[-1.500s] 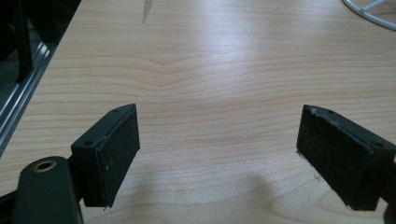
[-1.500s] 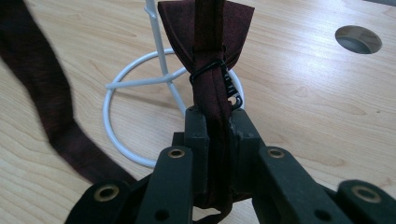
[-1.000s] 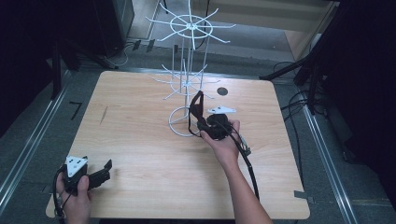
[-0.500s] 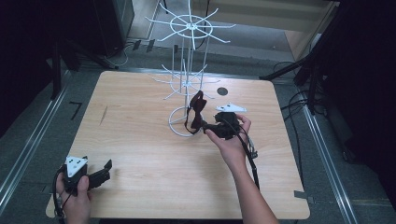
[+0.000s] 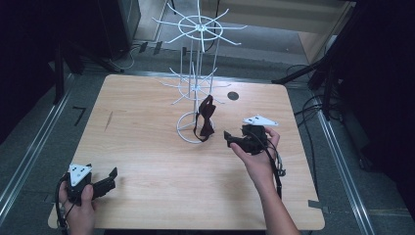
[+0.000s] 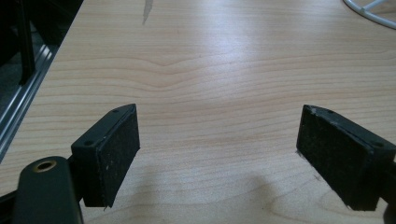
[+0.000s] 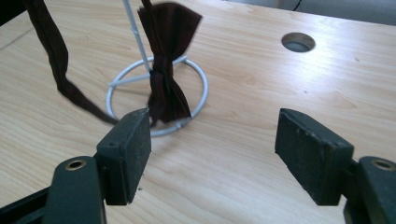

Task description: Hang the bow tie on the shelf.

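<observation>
Right gripper (image 5: 229,138) released, jaws just opened, beside bow tie (image 5: 204,117); pale wooden table (image 5: 147,147); dark room.

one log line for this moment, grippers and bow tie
right gripper: jaws just opened, nothing between | bow tie: hangs on wire rack | left gripper: open over table

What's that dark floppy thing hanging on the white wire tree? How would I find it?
Look at the wooden table and find the tall white wire rack standing near its far edge. Low on the rack, just above its round base ring, hangs a dark brown bow tie with a trailing strap. It is the one soft cloth thing among bare white wire arms.
</observation>
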### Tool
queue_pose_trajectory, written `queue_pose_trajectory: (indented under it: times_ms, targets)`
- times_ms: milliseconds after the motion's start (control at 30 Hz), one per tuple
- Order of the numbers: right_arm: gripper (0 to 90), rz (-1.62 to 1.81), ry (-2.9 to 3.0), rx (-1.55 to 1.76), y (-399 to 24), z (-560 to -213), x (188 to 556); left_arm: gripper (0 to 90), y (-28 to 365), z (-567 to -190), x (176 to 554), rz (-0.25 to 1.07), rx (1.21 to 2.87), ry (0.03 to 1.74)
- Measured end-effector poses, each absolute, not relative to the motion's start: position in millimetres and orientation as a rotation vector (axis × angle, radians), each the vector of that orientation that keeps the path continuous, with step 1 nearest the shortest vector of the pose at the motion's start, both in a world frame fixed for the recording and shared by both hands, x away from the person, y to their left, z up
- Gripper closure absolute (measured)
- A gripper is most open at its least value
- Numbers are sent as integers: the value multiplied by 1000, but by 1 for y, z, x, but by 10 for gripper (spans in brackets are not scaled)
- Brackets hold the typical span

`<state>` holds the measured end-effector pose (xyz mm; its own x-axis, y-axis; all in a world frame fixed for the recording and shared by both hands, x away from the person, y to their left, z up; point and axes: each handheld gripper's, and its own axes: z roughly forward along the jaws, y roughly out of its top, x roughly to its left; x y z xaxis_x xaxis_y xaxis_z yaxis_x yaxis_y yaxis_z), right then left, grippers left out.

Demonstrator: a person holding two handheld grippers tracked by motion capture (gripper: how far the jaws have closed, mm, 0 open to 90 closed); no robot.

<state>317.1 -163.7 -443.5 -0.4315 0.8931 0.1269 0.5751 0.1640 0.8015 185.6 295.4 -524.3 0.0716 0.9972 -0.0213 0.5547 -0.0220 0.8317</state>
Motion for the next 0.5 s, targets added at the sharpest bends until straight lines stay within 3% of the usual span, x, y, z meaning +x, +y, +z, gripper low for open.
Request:
queue_pose_trajectory:
  times_ms: [500]
  targets:
    - [258,1194,1986,1457,-214,-461,290,141,296,-524,185,816,1653,1561]
